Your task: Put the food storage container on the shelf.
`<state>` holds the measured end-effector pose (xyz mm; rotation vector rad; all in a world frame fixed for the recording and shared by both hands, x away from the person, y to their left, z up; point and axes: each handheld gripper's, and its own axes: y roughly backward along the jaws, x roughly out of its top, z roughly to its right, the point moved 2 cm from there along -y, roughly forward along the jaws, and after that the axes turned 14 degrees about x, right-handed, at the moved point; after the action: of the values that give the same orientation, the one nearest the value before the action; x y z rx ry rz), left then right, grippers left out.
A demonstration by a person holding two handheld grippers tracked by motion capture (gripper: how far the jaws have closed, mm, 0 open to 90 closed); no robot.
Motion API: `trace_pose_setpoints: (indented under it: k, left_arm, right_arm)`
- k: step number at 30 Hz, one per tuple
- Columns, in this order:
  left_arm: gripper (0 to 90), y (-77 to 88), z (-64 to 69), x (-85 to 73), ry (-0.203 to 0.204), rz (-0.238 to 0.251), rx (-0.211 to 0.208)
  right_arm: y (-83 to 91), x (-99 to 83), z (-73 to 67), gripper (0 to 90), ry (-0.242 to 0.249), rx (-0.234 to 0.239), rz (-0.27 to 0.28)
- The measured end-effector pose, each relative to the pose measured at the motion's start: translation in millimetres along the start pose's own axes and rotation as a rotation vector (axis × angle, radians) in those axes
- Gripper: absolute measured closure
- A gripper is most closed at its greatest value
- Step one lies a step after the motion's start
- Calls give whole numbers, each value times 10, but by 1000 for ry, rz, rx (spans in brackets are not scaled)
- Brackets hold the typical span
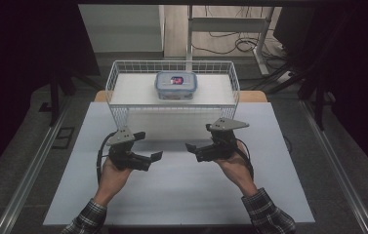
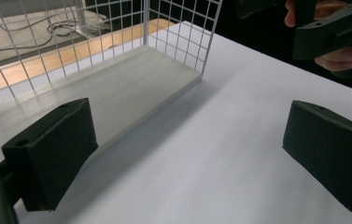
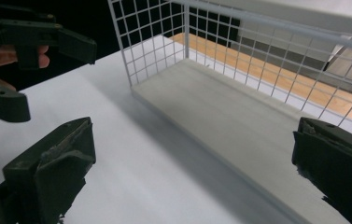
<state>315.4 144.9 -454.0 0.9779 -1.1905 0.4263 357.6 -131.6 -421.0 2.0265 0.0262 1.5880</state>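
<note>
A white wire basket [image 1: 121, 116] stands at the back middle of the white table [image 1: 181, 195]. Inside it, toward the back, sits a clear plastic box with a blue-rimmed lid [image 1: 175, 85]. My left gripper [image 1: 148, 145] is held just above the table in front of the basket's left corner, jaws wide apart and empty. My right gripper [image 1: 200, 137] mirrors it near the basket's right front, also open and empty. In the left gripper view, the left gripper [image 2: 190, 154] faces the basket's mesh [image 2: 183, 32], with the right gripper [image 2: 332, 32] beyond. In the right gripper view, the right gripper [image 3: 192, 172] faces the mesh [image 3: 155, 42] and the left gripper [image 3: 29, 37].
The basket has a pale flat floor [image 2: 131, 88]. Behind the table are a wooden strip [image 1: 253, 96], a white desk frame [image 1: 230, 24] and cables on the floor [image 1: 242, 45]. Metal rails [image 1: 30, 170] run along both sides of the table. Dark curtains flank the scene.
</note>
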Motion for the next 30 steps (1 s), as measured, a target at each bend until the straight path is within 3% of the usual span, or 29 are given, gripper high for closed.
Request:
trace_pose_setpoints:
  k: [8, 17, 30]
  left_arm:
    - [15, 60, 43, -105, 9, -5, -5]
    - [4, 184, 86, -204, 14, 5, 7]
    - [7, 232, 144, -465, -2, -38, 23]
  right_arm:
    - [-24, -144, -82, 0, 14, -1, -38]
    - [59, -236, -146, 0, -5, 6, -37]
    - [93, -428, -227, 7, -14, 18, -65]
